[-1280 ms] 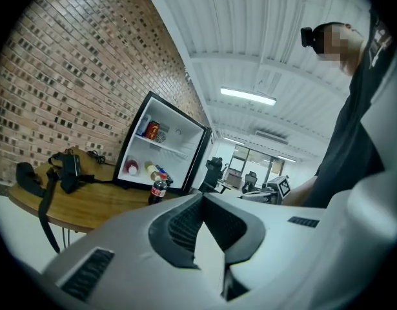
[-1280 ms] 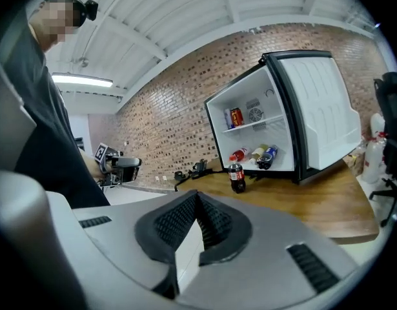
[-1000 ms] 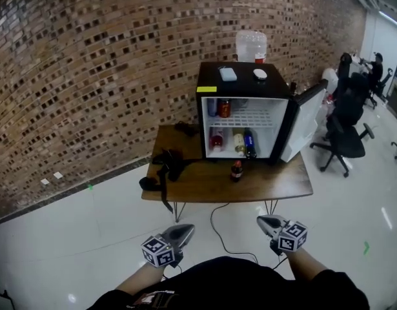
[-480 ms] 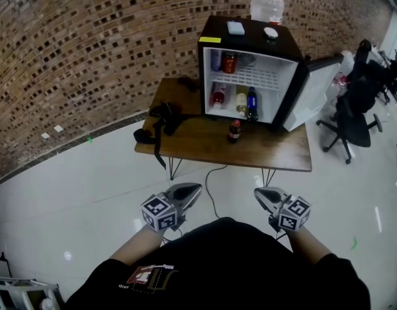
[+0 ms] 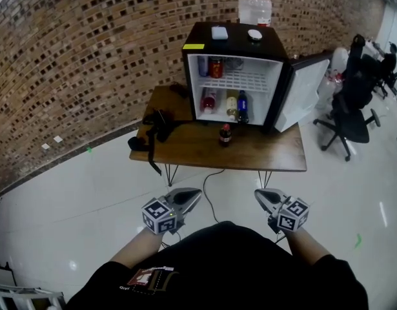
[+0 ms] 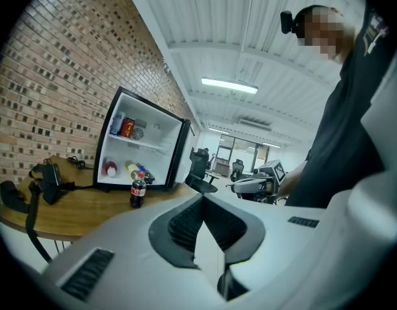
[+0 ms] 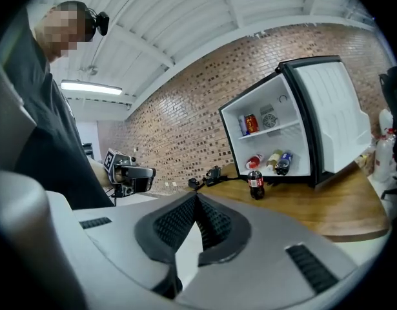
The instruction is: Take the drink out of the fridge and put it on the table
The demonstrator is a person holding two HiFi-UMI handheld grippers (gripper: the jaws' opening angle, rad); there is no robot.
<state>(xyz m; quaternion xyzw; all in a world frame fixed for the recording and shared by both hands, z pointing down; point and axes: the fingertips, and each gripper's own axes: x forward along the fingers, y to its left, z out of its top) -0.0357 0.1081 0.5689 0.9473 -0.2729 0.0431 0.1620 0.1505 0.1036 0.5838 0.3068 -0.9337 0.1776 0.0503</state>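
Wooden table (image 5: 275, 159) bears a cola bottle (image 5: 224, 135); left tool (image 5: 194, 193) and right tool (image 5: 259, 194) closed, empty

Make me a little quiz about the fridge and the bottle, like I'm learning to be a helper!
1. True or false: the fridge door is closed.
2. Where does the cola bottle stand? A: inside the fridge. B: on the table, in front of the fridge. C: on the floor.
3. Fill in: the left gripper and the right gripper both have their jaws ____, with nothing between them.
Key: 1 false, it stands open. 2 B. 3 shut.
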